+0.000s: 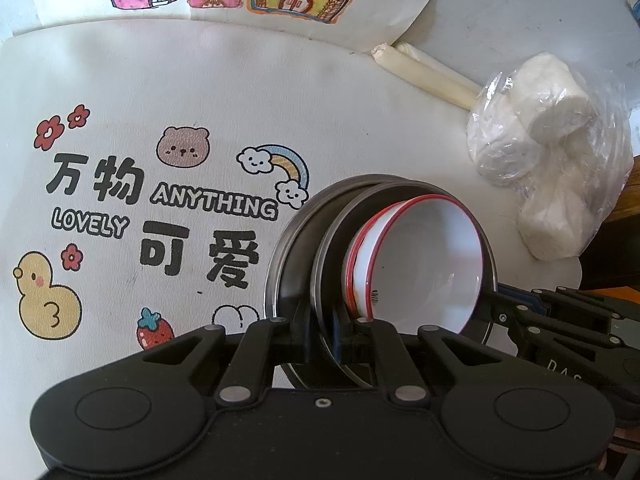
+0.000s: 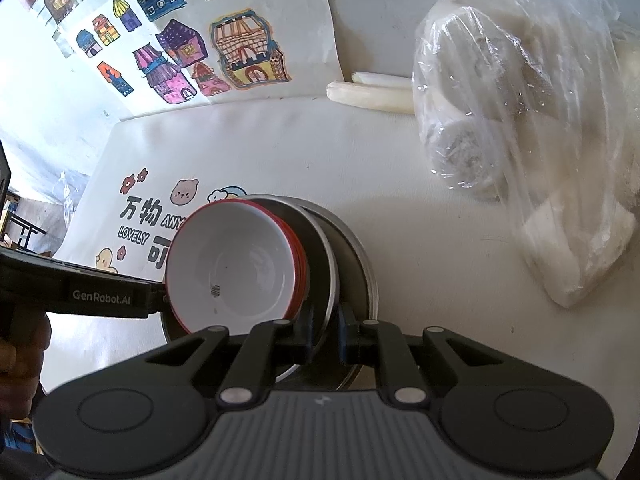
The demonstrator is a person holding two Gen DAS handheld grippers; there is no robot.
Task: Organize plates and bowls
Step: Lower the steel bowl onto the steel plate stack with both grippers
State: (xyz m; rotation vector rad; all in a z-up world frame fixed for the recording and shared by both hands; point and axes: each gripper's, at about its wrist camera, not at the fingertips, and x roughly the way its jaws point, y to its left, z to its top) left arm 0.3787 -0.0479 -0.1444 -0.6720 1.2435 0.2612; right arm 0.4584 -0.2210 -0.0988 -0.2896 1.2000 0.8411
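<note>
A stack of white bowls with red rims (image 1: 424, 256) sits nested in two steel plates (image 1: 296, 256), the whole stack held tilted on edge above the white mat. My left gripper (image 1: 322, 338) is shut on the rims of the steel plates at the stack's near edge. My right gripper (image 2: 324, 338) is shut on the plate rims (image 2: 352, 264) from the opposite side, with the bowls (image 2: 236, 268) to its left. Each gripper shows in the other's view: the right one (image 1: 560, 320) and the left one (image 2: 92, 292).
The white mat (image 1: 200, 92) carries cartoon prints and the words "ANYTHING LOVELY". A clear plastic bag of white buns (image 1: 552, 148) lies at the right, also large in the right wrist view (image 2: 532, 152). Two pale sticks (image 1: 424, 72) lie behind. A drawing of coloured houses (image 2: 180, 52) is at the back.
</note>
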